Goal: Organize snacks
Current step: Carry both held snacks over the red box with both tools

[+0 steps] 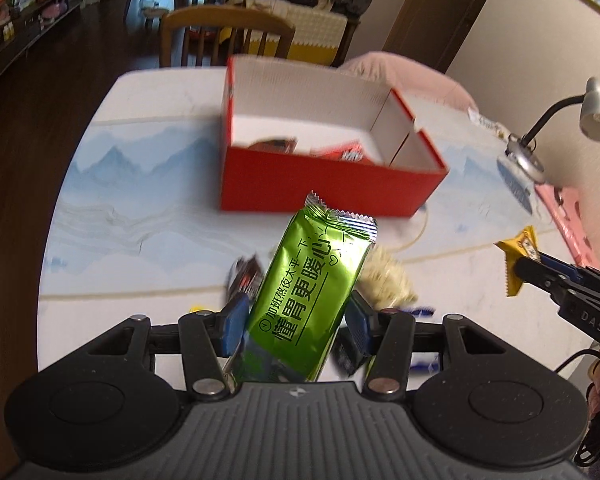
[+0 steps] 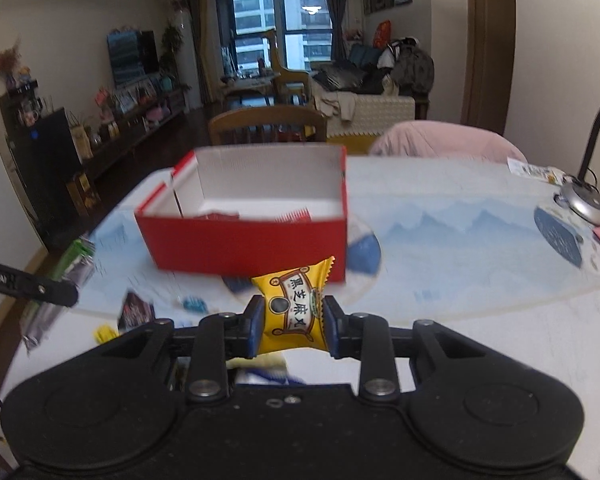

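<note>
Left gripper (image 1: 296, 328) tilts steeply downward above the bench (image 1: 140, 208), jaws clamped on a green packet (image 1: 312, 292) that stands nearly upright, raised clear of the loose snacks (image 1: 246, 276) below. Right gripper (image 2: 292, 326) points down at a shallower angle, jaws closed on a yellow packet (image 2: 294, 310), also held off the surface. The red box (image 2: 252, 246) sits open ahead of both, some packets inside.

Dark wood floor (image 1: 80, 52); wooden chair (image 2: 268, 124); night window (image 2: 278, 24); desk lamp (image 1: 596, 112).
</note>
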{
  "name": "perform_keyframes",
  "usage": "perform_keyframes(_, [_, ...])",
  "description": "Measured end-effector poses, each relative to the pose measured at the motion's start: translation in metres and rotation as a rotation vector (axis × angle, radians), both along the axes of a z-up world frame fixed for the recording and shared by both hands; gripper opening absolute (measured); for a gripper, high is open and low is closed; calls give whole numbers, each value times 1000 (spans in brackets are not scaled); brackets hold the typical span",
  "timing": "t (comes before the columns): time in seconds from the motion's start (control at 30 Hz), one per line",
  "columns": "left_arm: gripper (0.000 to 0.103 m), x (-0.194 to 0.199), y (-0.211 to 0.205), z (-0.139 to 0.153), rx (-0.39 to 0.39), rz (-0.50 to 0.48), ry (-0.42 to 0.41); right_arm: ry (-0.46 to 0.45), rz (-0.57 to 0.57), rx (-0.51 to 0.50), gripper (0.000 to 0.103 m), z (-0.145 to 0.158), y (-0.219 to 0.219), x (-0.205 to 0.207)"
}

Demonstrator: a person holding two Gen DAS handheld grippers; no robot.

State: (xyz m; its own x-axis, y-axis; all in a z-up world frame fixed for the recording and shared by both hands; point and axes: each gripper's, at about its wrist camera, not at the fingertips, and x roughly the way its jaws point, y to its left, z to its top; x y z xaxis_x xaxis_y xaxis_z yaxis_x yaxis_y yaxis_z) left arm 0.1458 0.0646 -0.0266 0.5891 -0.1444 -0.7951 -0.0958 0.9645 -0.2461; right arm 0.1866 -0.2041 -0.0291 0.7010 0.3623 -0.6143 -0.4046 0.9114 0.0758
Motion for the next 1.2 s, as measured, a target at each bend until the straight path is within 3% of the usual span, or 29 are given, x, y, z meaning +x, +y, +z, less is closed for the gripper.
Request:
perform_keyframes(0.27, [52, 39, -13, 26, 27, -18, -49, -33, 27, 11, 30, 29, 21, 44])
perform_keyframes(0.63, [52, 106, -13, 46, 54, 21, -61, -65, 76, -5, 30, 45, 49, 104])
perform_keyframes(0.97, [52, 176, 0, 46, 111, 69, -34, -17, 126, -36, 30, 39, 70, 158])
perform_keyframes(1.2, [52, 223, 8, 26, 139, 96, 30, 34, 172, -83, 30, 20, 88, 181])
